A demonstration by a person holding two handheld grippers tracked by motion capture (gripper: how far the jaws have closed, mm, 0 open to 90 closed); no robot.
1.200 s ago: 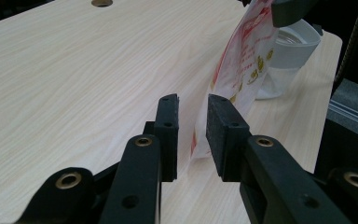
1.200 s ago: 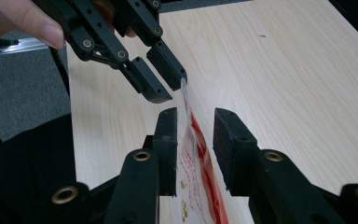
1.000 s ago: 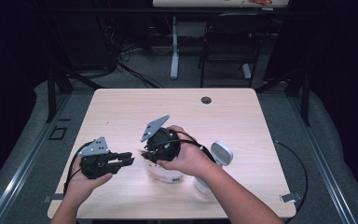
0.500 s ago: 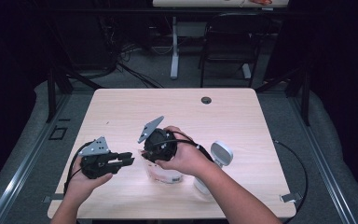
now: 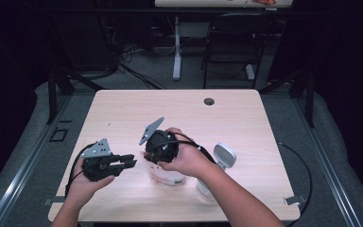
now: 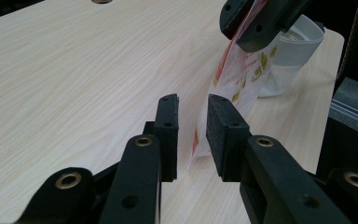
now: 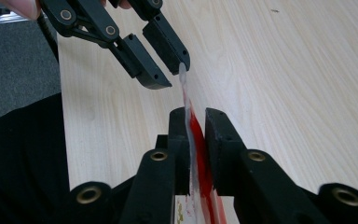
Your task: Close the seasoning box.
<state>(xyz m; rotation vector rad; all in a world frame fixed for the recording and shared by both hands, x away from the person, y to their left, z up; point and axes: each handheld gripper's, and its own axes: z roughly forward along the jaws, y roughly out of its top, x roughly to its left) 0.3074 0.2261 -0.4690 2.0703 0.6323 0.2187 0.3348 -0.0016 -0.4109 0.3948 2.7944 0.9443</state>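
A clear plastic bag (image 5: 168,177) with red print stands on the table in front of the person. My right gripper (image 5: 162,158) points down onto its top. Its jaws have just been closing, and in the right gripper view they (image 7: 196,114) pinch the bag's red-striped top edge (image 7: 196,149). My left gripper (image 5: 131,163) lies level to the left of the bag, open. In the left gripper view its jaws (image 6: 191,100) stand apart with nothing between them; the bag (image 6: 242,88) hangs just beyond from the right gripper (image 6: 242,35). The bag's corner meets a left fingertip (image 7: 182,60).
A white container (image 5: 224,155) stands to the right of the bag, partly behind the right forearm; it also shows behind the bag (image 6: 293,46). The table (image 5: 179,109) has a round cable hole (image 5: 209,101) at the back. A chair and desk legs stand beyond it.
My right hand has shifted slightly left and down over the bag, and its grey plate has tipped with it. The left hand has kept still.
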